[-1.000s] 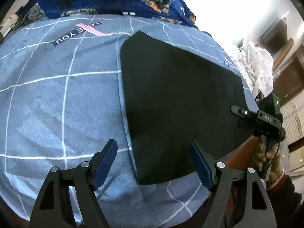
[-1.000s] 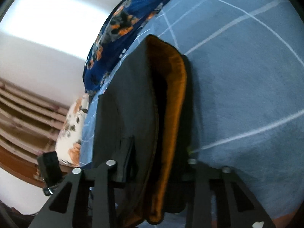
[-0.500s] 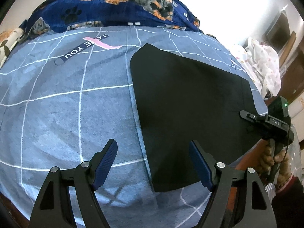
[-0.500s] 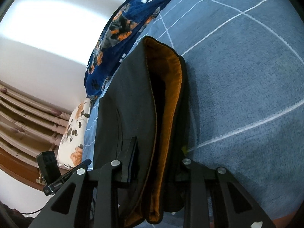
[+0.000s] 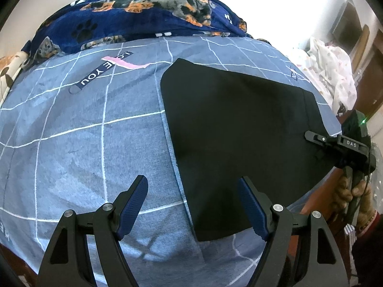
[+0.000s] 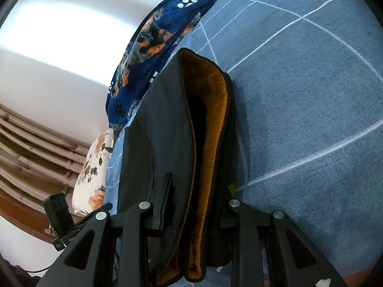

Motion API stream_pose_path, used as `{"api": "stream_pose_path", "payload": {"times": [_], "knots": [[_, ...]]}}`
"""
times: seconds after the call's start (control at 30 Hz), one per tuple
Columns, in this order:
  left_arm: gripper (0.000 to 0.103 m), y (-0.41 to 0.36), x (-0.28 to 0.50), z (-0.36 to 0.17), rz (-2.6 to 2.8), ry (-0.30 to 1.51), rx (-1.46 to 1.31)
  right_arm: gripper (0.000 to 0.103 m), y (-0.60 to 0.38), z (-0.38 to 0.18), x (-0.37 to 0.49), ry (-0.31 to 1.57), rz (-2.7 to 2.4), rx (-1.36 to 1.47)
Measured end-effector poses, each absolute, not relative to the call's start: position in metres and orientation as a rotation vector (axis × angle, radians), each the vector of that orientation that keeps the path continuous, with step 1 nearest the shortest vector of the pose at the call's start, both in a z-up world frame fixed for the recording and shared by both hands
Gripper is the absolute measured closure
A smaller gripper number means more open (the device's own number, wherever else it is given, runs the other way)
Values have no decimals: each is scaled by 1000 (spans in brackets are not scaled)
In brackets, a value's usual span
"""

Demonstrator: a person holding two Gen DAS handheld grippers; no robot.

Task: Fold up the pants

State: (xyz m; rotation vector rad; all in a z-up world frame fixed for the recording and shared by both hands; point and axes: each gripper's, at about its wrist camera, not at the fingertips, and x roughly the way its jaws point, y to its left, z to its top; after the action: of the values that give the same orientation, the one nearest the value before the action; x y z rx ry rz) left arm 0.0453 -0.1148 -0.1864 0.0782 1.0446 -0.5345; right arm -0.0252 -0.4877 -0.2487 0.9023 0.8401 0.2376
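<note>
Left wrist view: the left gripper [image 5: 192, 205], fingers spread and empty, has been tilted; black pants [image 5: 239, 138] lie folded on the bed [image 5: 71, 148] toward 1 o'clock, their edge pinched by the right gripper [image 5: 318, 141], suggesting another fold.

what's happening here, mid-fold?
A person is folding black pants on a bed with a blue checked sheet, a handheld gripper in each hand. The right gripper is shut on the waistband end, where the orange lining shows. The left gripper hangs open over the pants' near corner, gripping nothing.
</note>
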Motion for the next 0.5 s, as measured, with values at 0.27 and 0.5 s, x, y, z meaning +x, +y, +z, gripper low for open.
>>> {"api": "stream_pose_path", "payload": {"times": [0.27, 0.5], "knots": [[25, -108, 59, -195, -637, 1092, -13, 79, -486, -248, -26, 838, 235, 900], [25, -111, 76, -205, -721, 1134, -17, 79, -486, -248, -27, 835, 235, 900]]}}
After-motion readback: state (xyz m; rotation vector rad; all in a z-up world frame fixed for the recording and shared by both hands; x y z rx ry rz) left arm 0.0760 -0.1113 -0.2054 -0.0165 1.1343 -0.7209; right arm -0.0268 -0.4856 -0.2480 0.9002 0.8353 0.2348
